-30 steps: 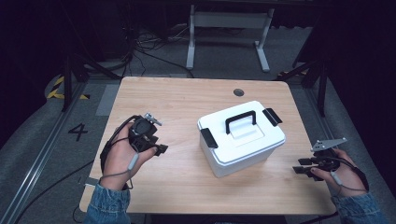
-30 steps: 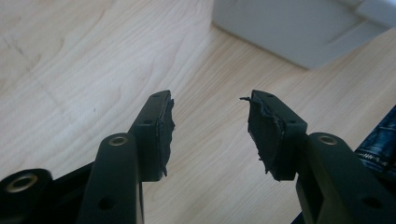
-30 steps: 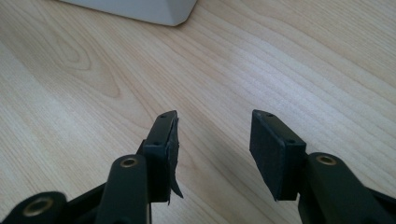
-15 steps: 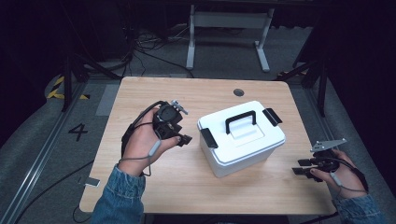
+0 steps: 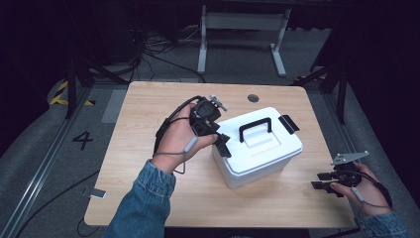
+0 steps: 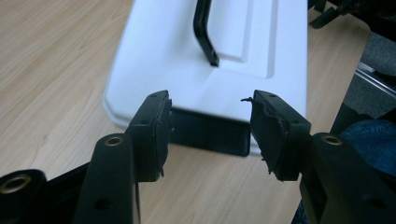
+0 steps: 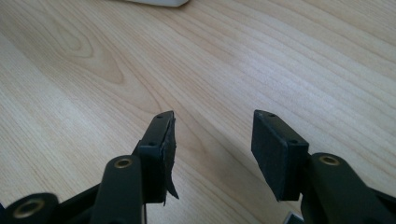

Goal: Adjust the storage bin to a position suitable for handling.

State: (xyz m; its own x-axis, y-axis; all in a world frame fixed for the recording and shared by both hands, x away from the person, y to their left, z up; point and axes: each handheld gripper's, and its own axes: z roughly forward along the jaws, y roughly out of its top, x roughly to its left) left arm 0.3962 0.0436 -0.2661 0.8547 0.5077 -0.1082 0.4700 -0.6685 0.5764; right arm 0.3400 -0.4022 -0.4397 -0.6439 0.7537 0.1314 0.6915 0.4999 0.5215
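From the high view, my left gripper (image 5: 221, 144) hangs at the near-left black latch (image 5: 222, 146) of the white plastic lidded box with a black handle (image 5: 260, 146), mid-table on the pale wooden table (image 5: 148, 114); my hand hides whether the pads touch. My right gripper (image 5: 322, 181) rests well apart, near the table's right edge. In the left gripper view, my jaws straddle that latch (image 6: 210, 135), wide apart, gripping nothing. In the right gripper view, my jaws gape over bare wood, the box cut off.

The right gripper (image 7: 212, 140) hovers with jaws apart over the wooden table (image 7: 233, 56); white box's (image 7: 154, 2) edge at 12 o'clock.
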